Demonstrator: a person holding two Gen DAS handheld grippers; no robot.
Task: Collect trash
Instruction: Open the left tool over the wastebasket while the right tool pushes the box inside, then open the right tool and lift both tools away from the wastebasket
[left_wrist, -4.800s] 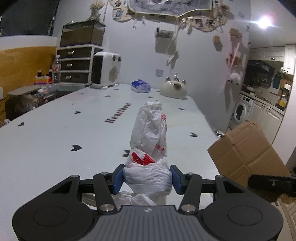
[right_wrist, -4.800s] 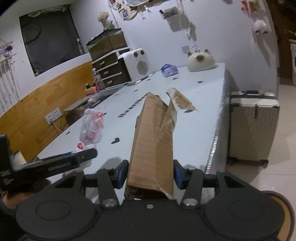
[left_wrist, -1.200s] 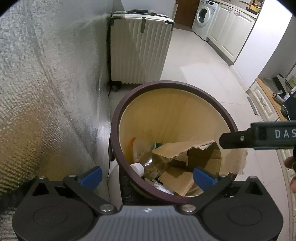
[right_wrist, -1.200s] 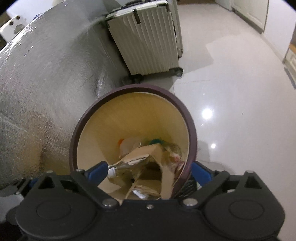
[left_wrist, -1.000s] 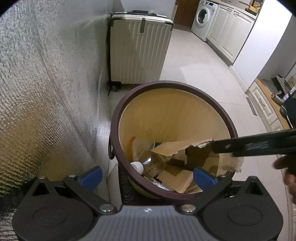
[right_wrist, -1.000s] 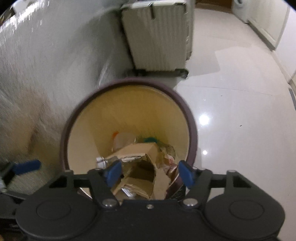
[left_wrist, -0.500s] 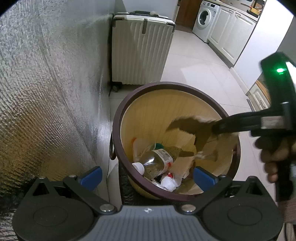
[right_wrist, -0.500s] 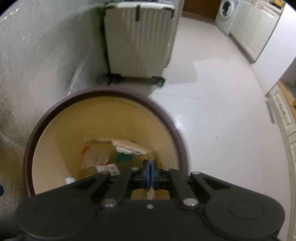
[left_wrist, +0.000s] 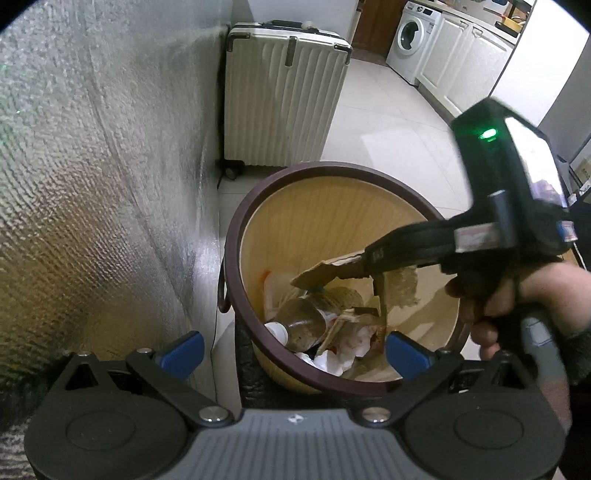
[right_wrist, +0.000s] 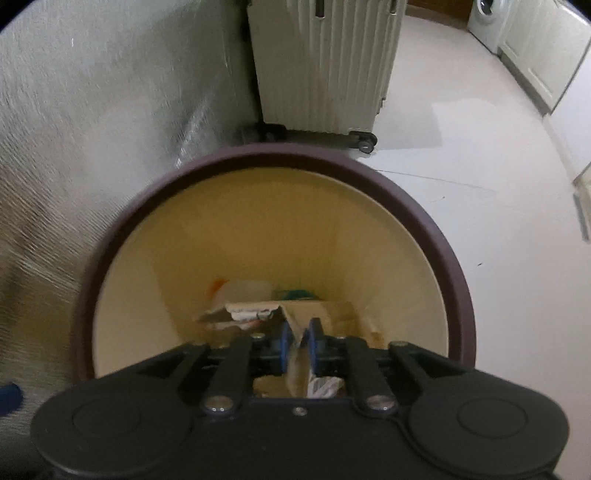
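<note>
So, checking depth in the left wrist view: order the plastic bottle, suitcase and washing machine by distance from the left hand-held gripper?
1. Plastic bottle, in the bin just ahead of the left hand-held gripper.
2. Suitcase, on the floor beyond the bin.
3. Washing machine, far right background.

A silver quilted foil sheet (crinkled, catching warm light lower down) fills the left side, hanging like a wall. Beside its far edge stands an upright cream ribbed suitcase w/ black wheels and dark corner trim, on a pale glossy tiled floor. A soft patch of light reflects off the floor just right of the suitcase. Far back right: a front-load washing machine next to white panelled cabinets, w/ a brown wooden door to the left of the machine.
</note>
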